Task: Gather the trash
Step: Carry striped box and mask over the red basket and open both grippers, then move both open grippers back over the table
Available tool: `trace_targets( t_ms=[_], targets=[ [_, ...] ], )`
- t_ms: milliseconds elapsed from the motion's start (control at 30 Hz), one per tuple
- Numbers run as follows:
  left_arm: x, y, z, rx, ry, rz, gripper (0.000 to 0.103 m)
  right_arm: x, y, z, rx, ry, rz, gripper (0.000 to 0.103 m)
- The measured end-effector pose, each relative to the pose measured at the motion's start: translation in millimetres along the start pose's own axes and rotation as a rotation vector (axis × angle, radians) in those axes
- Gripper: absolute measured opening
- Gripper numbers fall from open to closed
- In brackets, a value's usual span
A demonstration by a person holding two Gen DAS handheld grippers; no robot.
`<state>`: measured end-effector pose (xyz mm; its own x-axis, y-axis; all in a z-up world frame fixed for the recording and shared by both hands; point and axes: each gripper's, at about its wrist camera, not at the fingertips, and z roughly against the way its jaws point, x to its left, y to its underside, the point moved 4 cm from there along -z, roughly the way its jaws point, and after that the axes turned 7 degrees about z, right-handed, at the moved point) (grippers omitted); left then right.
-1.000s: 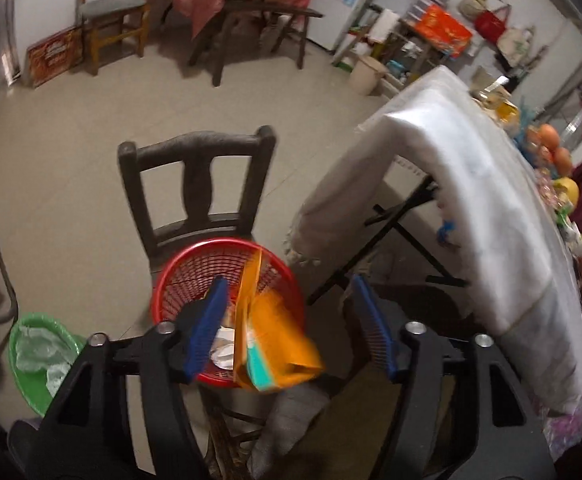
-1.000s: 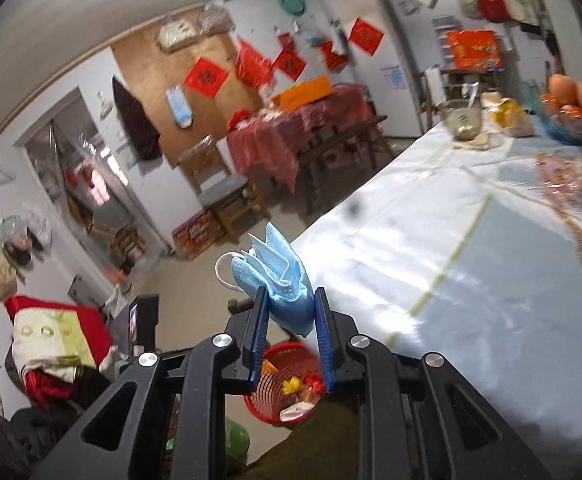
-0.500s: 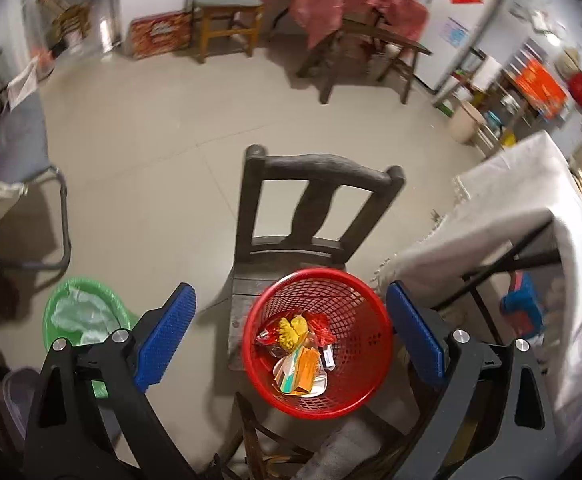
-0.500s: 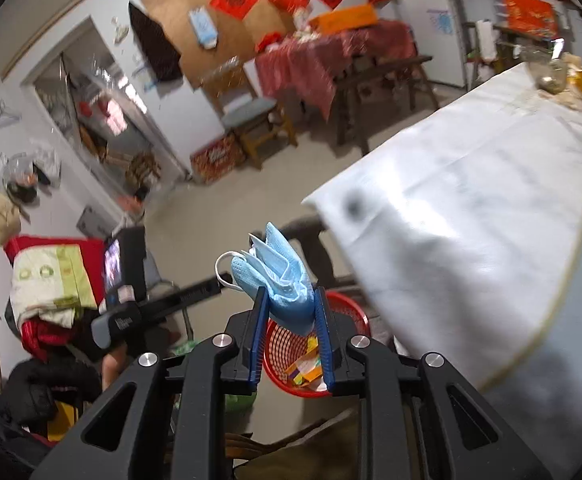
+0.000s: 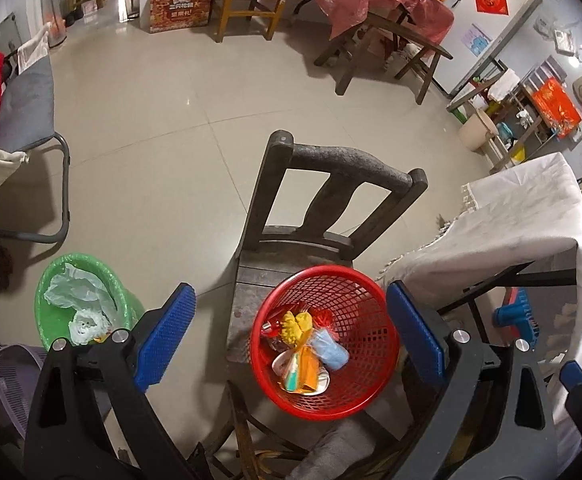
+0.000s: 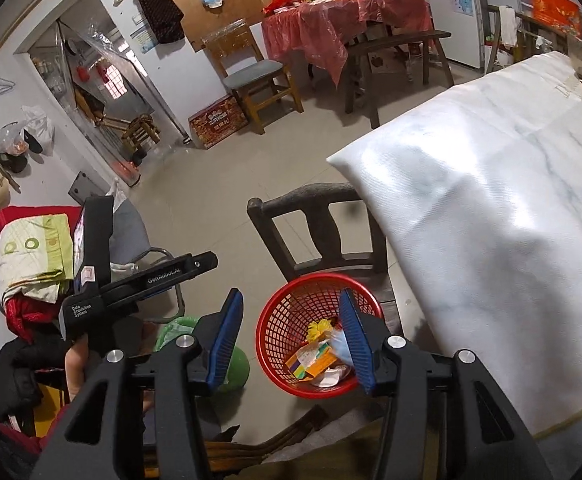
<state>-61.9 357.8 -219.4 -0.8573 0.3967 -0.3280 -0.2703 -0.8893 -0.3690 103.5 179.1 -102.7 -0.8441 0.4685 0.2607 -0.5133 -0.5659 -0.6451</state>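
Tiled floor surrounds a dark chair bearing the red basket; a blue mask, apparently, lies inside. Left gripper and right gripper hang above it, both spread wide, holding nothing.

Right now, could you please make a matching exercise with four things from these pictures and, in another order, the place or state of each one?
Things:
1. red basket
2. blue face mask
3. green bin
4. left gripper

Places or states:
A. on the floor, lined with a plastic bag
B. open and holding nothing
C. on the seat of the dark wooden chair
D. lying inside the basket among the other trash

Pairs: 1-C, 2-D, 3-A, 4-B
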Motion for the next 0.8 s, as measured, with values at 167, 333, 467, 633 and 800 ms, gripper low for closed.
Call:
trace_targets(
  t_ms=[167,333,467,633,800],
  targets=[
    [-8.0,3.6,1.0,-0.014,-0.008,-0.030,0.092,-6.4,4.8,19.6,-0.041,0.024,-0.023,0.050],
    [-22.2,10.2,14.6,-0.066,-0.012,-0.085,0.092,-16.6,13.8,55.6,-0.103,0.062,-0.046,0.052],
    [-42.7,21.8,27.6,-0.081,0.019,-0.143,0.093,-25.2,23.7,95.1,-0.179,0.103,-0.073,0.058],
    [-71.0,41.0,48.0,-0.086,0.091,-0.212,0.094,-41.1,47.1,146.7,-0.262,0.172,-0.114,0.066],
    [-111.6,72.3,78.0,-0.121,0.153,-0.349,0.095,-61.4,73.8,204.2,-0.359,0.281,-0.153,0.079]
  ],
)
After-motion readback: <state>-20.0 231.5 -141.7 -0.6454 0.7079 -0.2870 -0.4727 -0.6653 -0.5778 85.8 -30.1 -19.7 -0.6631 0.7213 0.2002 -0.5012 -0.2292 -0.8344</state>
